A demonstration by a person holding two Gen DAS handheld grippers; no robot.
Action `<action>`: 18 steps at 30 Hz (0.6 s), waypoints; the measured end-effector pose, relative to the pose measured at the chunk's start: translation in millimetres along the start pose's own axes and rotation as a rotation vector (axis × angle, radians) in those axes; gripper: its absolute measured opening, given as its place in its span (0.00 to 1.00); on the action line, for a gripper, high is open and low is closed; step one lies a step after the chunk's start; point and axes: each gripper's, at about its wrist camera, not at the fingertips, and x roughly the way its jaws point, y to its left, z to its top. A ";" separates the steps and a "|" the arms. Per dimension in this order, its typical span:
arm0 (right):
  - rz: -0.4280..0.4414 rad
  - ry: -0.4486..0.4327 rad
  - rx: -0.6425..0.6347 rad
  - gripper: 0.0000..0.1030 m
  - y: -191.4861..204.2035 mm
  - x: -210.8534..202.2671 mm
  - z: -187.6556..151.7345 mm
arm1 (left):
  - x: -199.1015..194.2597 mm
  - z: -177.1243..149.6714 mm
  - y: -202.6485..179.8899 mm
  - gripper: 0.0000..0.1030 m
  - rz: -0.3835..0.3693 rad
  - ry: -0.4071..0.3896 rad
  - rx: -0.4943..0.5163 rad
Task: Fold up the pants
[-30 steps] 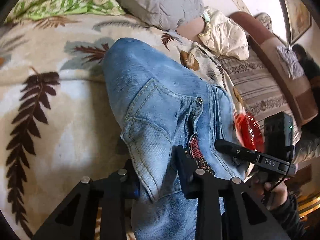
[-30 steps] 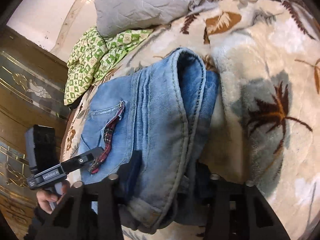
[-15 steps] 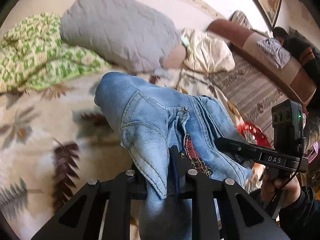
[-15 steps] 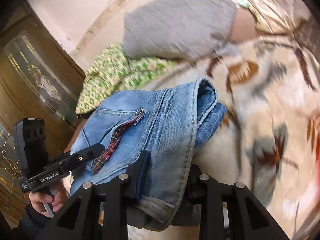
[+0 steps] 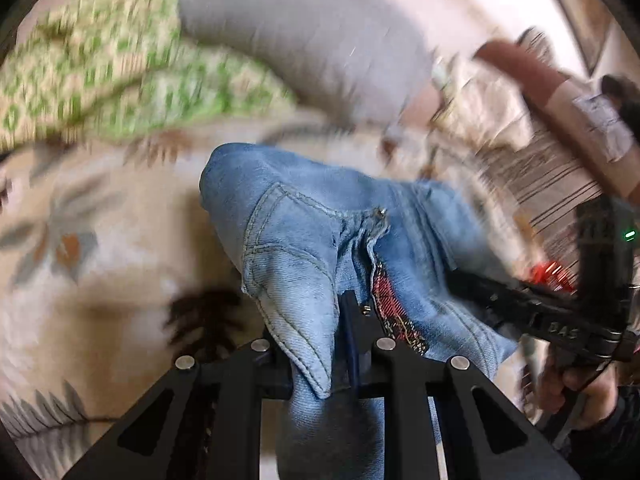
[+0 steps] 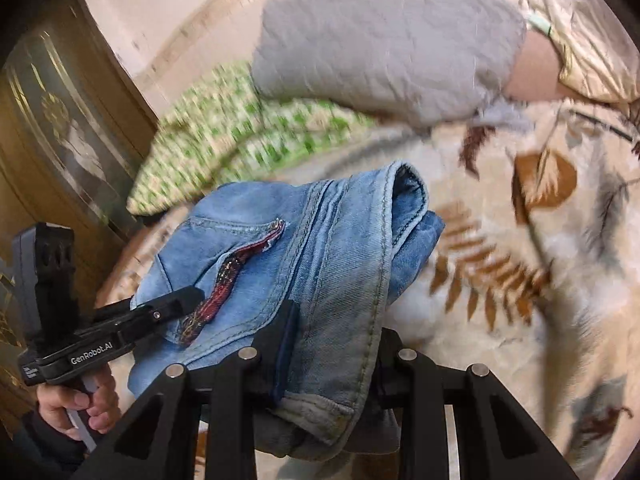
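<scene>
We are clamping the folded blue pants (image 5: 304, 248) with both tools: our left gripper (image 5: 320, 344) is pinching the pocket edge of the denim between its 2 black fingers, and our right gripper (image 6: 332, 360) is gripping the thick stacked hem end, its pads pressing into the cloth on both sides. Both sets of jaws have just been closing, with denim between them. The bundle is hanging between the 2 grippers, lifted just above the leaf-print blanket (image 6: 540, 280), its red plaid pocket trim (image 6: 224, 280) facing up. At the far left edge of the right view, a hand (image 6: 76, 400) is holding the other tool's grip. Farther off, a green patterned cloth (image 5: 100, 80) and a grey quilted pillow (image 6: 384, 40) are lying, both blurred.
</scene>
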 end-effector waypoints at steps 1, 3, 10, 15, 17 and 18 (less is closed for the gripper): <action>-0.022 0.017 -0.007 0.32 -0.4 7.3 -4.5 | 8.4 -6.5 2.8 0.20 0.012 0.009 0.008; -0.053 0.014 -0.041 0.32 0.0 14.7 -13.1 | 8.6 -12.6 3.7 0.21 0.005 -0.018 0.021; -0.091 0.024 -0.064 0.32 -1.9 21.0 -18.6 | 12.9 -11.6 3.8 0.23 -0.002 0.000 0.009; -0.097 0.027 -0.070 0.33 -0.7 22.1 -18.1 | 11.6 -10.8 8.7 0.31 0.005 -0.007 -0.013; -0.096 0.026 -0.071 0.38 0.3 20.5 -17.6 | 6.2 -11.6 7.1 0.41 0.034 -0.026 -0.005; -0.090 0.024 -0.064 0.43 -0.4 18.3 -17.2 | 2.0 -12.2 6.0 0.55 0.063 -0.036 -0.007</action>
